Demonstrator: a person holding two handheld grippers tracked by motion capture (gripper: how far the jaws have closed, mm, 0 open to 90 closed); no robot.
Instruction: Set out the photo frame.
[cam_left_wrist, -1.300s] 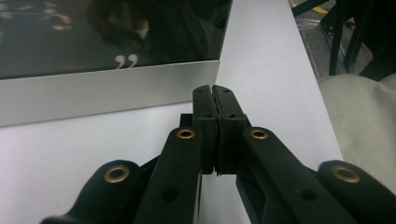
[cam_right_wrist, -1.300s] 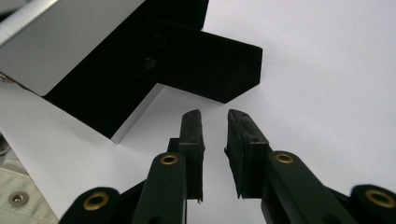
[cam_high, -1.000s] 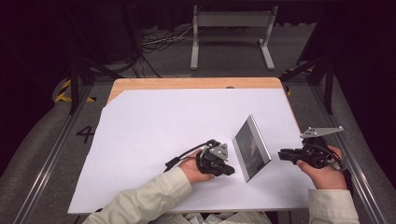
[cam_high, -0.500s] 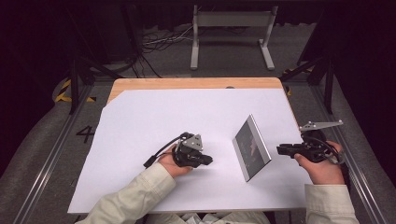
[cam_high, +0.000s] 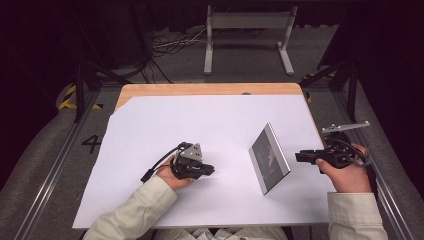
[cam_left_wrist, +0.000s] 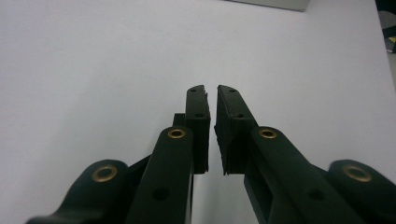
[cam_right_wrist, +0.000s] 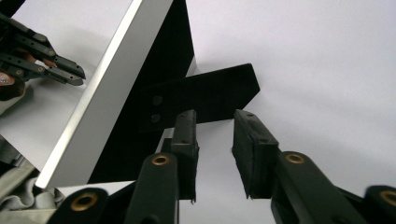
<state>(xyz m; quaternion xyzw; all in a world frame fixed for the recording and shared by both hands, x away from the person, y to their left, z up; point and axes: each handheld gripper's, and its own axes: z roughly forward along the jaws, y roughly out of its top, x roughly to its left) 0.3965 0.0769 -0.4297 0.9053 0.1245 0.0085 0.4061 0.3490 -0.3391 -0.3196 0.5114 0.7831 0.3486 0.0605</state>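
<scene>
We see the silver picture frame (cam_high: 270, 157) standing on its black back stand (cam_right_wrist: 205, 95), right of centre on the white table sheet (cam_high: 200, 120), between our hands. Beyond the wooden far table edge (cam_high: 210, 89), cables and a metal stand (cam_high: 247, 35) sit on dark floor. Our left gripper (cam_high: 210, 171) shows a narrow empty gap, just opening. Our right gripper (cam_high: 299, 156), just behind the frame, has been spreading wider, holding nothing.

One picture frame (cam_high: 269, 158), two tongs, one white sheet (cam_high: 200, 120), one table (cam_high: 200, 89)
</scene>
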